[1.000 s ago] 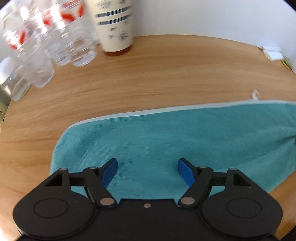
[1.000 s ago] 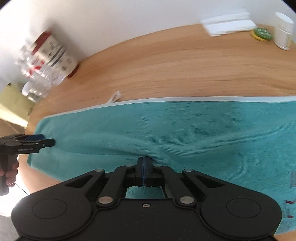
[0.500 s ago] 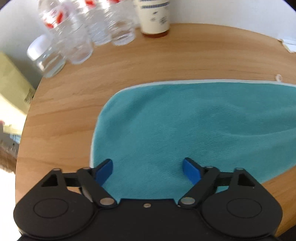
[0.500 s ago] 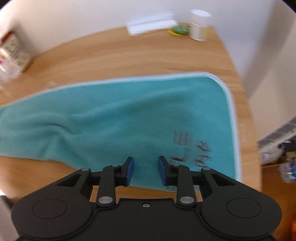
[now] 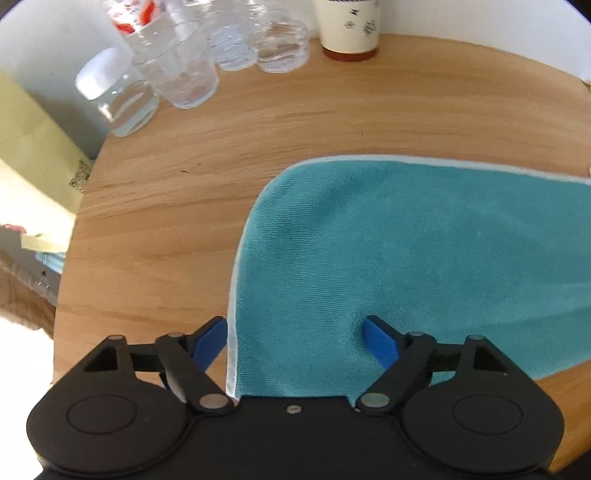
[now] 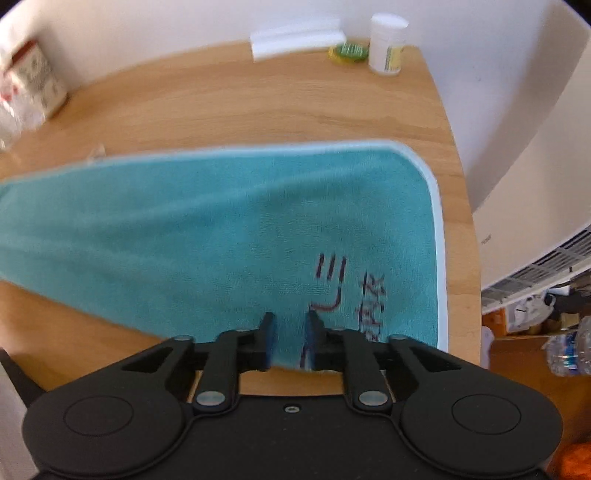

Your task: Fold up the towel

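Note:
A teal towel (image 5: 406,251) with a pale border lies spread flat on the round wooden table (image 5: 155,221). My left gripper (image 5: 295,341) is open over the towel's left near corner, one blue fingertip (image 5: 208,341) off the towel's edge, the other on the cloth. In the right wrist view the towel (image 6: 221,229) shows dark stitched characters near its right near corner. My right gripper (image 6: 290,341) hovers at the near edge beside those characters, its jaws parted by a narrow gap with nothing clamped.
Clear plastic bottles (image 5: 177,70) and a paper cup (image 5: 349,29) stand at the table's far left. A white box (image 6: 295,37), a green object (image 6: 349,53) and a white jar (image 6: 386,44) sit at the far right. A white appliance (image 6: 535,221) stands right of the table.
My right gripper let go of the towel's middle, opened a little and moved right to the near right corner. My left gripper shifted left to the towel's left edge.

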`<state>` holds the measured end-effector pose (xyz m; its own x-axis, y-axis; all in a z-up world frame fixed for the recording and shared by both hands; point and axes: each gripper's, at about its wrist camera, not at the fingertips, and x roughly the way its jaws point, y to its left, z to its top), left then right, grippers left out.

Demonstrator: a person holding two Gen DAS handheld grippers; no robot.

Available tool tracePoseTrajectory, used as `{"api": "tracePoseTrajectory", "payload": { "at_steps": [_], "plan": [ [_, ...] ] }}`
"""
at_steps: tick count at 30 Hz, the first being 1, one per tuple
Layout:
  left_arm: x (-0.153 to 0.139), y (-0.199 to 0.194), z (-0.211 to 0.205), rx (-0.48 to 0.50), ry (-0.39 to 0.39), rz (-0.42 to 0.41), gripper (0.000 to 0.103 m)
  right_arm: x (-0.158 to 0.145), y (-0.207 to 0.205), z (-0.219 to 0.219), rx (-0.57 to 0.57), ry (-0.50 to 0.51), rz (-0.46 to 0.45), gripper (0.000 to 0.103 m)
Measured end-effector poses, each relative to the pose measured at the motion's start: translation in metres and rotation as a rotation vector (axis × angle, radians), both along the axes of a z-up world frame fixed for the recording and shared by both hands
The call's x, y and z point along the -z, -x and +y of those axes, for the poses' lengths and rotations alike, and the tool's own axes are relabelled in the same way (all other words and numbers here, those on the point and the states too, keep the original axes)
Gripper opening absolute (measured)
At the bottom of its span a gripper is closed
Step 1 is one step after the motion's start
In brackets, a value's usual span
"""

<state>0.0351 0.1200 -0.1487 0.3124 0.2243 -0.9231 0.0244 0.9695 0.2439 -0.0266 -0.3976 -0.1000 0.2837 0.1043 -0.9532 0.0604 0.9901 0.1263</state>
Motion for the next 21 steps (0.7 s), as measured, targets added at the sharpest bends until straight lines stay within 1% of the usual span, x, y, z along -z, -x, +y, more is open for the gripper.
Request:
{"api": "tracePoseTrajectory", "payload": {
  "at_steps": [1,2,3,4,5,7,8,10,13,14,15,16,18,19,21],
  "plan": [
    [0.001,0.000,0.000,-0.001,-0.002,0.002,0.083,0.001,0.000,-0.002,0.010,0.000,-0.001,0.027],
    [0.002,-0.001,0.001,-0.007,0.000,0.003,0.083,0.004,-0.001,-0.003,0.018,0.028,0.011,0.027],
    [0.002,-0.001,0.003,-0.017,0.003,0.007,0.085,0.008,-0.002,-0.004,0.027,0.061,0.025,0.026],
    [0.003,-0.001,0.005,-0.028,0.006,0.010,0.087,0.010,0.000,-0.004,0.021,0.073,0.021,0.024],
    [0.003,-0.001,0.007,-0.038,0.009,0.013,0.088,0.010,0.003,-0.005,0.008,0.077,0.011,0.024],
    [0.003,-0.001,0.010,-0.059,0.016,0.015,0.088,0.009,0.002,-0.004,0.006,0.087,0.022,0.025],
    [0.003,-0.001,0.012,-0.070,0.017,0.015,0.088,0.009,0.000,-0.003,0.008,0.092,0.033,0.025],
    [-0.001,0.003,0.014,-0.103,0.024,0.006,0.082,0.006,-0.006,0.002,-0.014,0.096,0.052,0.026],
    [-0.011,0.011,0.024,-0.194,0.064,-0.025,0.082,-0.013,-0.024,0.021,-0.119,0.054,-0.007,0.028],
    [-0.016,0.016,0.029,-0.235,0.083,-0.043,0.083,-0.022,-0.036,0.031,-0.155,0.014,-0.035,0.029],
    [-0.022,0.023,0.035,-0.290,0.112,-0.062,0.083,-0.029,-0.051,0.043,-0.196,-0.036,-0.061,0.031],
    [-0.027,0.029,0.041,-0.342,0.136,-0.075,0.083,-0.032,-0.058,0.050,-0.219,-0.058,-0.074,0.035],
    [-0.029,0.035,0.049,-0.406,0.143,-0.084,0.083,-0.037,-0.089,0.082,-0.325,-0.101,-0.114,0.036],
    [-0.032,0.041,0.052,-0.453,0.135,-0.105,0.083,-0.038,-0.096,0.089,-0.350,-0.109,-0.123,0.036],
    [-0.034,0.049,0.057,-0.528,0.133,-0.131,0.084,-0.034,-0.123,0.123,-0.438,-0.163,-0.134,0.036]
  ]
}}
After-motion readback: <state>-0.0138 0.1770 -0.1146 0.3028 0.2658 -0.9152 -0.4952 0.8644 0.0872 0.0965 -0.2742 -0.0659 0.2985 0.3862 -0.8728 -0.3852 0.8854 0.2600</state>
